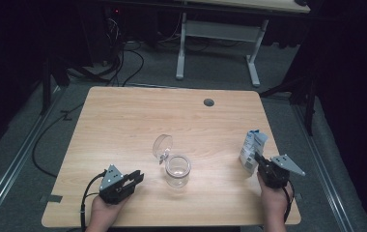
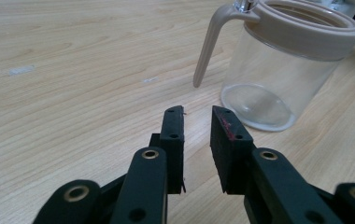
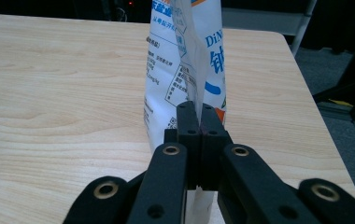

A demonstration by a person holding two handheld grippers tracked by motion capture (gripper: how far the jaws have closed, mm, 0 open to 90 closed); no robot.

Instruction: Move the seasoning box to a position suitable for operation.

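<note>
A clear jar (image 1: 177, 169) with a beige rim stands near the table's front middle, its round hinged lid (image 1: 162, 145) swung open behind it. In the left gripper view the jar (image 2: 278, 70) stands empty at the upper right, its beige clasp arm (image 2: 208, 44) hanging down. My left gripper (image 1: 136, 177) lies left of the jar, slightly open (image 2: 196, 122), nothing between its jaws. A white and blue printed bag (image 1: 252, 149) stands upright at the right edge. My right gripper (image 1: 258, 160) is shut on a fold of the bag (image 3: 185, 60), its jaws (image 3: 197, 112) pressed together.
The wooden table (image 1: 123, 125) has a grey cable grommet (image 1: 209, 102) near its far edge. Behind it stands a white-legged desk (image 1: 220, 34), and cables (image 1: 119, 63) run over the grey floor at the left.
</note>
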